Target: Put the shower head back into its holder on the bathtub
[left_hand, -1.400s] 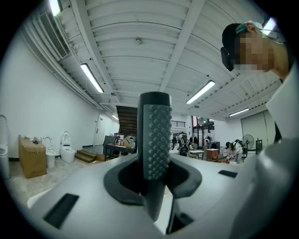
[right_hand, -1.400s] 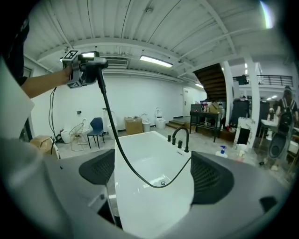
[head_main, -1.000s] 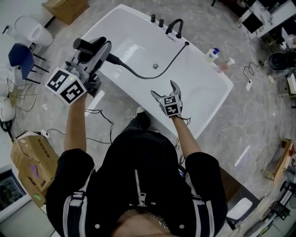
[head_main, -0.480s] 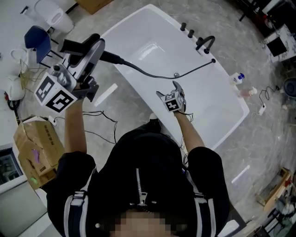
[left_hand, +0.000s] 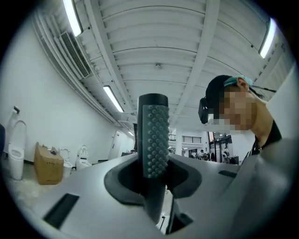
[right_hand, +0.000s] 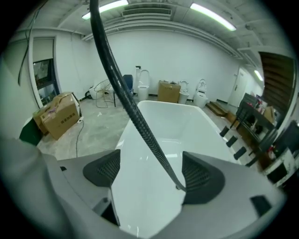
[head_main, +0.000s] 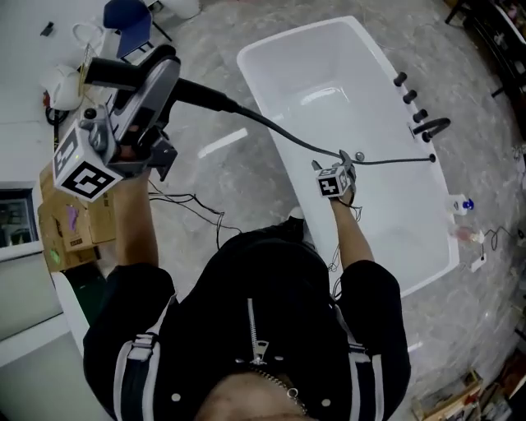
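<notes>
left gripper [head_main: 154, 84] clenched on the shower head [head_main: 123, 72], held up over the grey marbled floor [head_main: 222, 177], well left of the white bathtub [head_main: 345, 82]; black hose [head_main: 271, 127] sags from the head across the tub rim to the far edge by the black faucet [head_main: 431, 127] and knobs [head_main: 411, 96]; right gripper [head_main: 345, 163] over the basin, jaws apart and just been closing, hose running between them, pads not pressing it; cardboard box [head_main: 70, 222] and blue chair [head_main: 130, 16] on the floor at left; toilets [right_hand: 144, 84] along the white back wall; bottle [head_main: 462, 204] beyond the tub.
</notes>
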A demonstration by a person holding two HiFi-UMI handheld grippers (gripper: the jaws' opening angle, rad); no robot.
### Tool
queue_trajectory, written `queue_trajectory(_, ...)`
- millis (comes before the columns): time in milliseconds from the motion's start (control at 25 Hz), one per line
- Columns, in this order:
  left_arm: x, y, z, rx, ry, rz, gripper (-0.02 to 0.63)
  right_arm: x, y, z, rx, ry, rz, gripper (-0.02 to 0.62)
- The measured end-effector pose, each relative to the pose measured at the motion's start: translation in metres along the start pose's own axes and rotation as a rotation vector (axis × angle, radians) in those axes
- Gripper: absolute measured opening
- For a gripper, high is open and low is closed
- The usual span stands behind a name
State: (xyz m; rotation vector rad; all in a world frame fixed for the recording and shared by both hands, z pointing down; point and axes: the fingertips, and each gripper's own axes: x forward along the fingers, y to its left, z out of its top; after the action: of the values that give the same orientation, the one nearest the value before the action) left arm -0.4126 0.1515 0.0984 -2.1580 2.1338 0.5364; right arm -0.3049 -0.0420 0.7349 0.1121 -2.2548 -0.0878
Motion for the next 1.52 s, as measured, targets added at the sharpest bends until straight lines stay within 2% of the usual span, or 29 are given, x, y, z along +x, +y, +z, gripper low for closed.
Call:
queue_trajectory(120,-0.031,0.013,0.032,-0.024,-0.051,0.041,0.113,0.017,-0.001,0.003,0.031,0.022,-0.043,0.425)
queue_trajectory(240,-0.061,0.018,0.053,-0.027,-0.123,0.108,0.113,0.031,-0.015,-0.004,0.045,0.041,-0.079,0.35)
queue_trajectory(320,-0.074,0.022,0.057,-0.03,-0.165,0.148,0.114,0.036,-0.041,-0.013,0.082,0.041,-0.13,0.298)
queue_trajectory(360,-0.081,0.026,0.059,-0.031,-0.183,0.17,0.112,0.037,-0.057,-0.018,0.119,0.038,-0.165,0.243)
queue_trajectory(400,-0.091,0.03,0.06,-0.032,-0.198,0.196,0.113,0.035,-0.071,-0.021,0.158,0.033,-0.198,0.154)
queue_trajectory(480,-0.116,0.043,0.063,-0.047,-0.221,0.257,0.113,0.024,-0.088,-0.017,0.213,0.006,-0.239,0.137)
queue_trajectory(600,-0.144,0.069,0.056,-0.092,-0.22,0.326,0.112,0.011,-0.096,-0.011,0.258,-0.018,-0.254,0.107)
queue_trajectory(680,-0.147,0.085,0.038,-0.121,-0.196,0.357,0.112,0.007,-0.101,-0.021,0.287,-0.007,-0.243,0.079)
queue_trajectory(800,-0.141,0.101,0.006,-0.148,-0.147,0.388,0.112,-0.005,-0.116,-0.041,0.339,-0.004,-0.237,0.075)
queue_trajectory(1000,-0.127,0.124,-0.022,-0.145,-0.033,0.39,0.113,-0.062,-0.151,-0.009,0.35,-0.067,-0.296,0.074)
queue_trajectory(1280,-0.071,0.137,-0.088,-0.073,0.174,0.288,0.113,-0.139,-0.2,0.026,0.282,-0.146,-0.401,0.074)
queue_trajectory(1520,-0.005,0.12,-0.171,0.006,0.331,0.156,0.113,-0.198,-0.247,0.04,0.229,-0.19,-0.473,0.072)
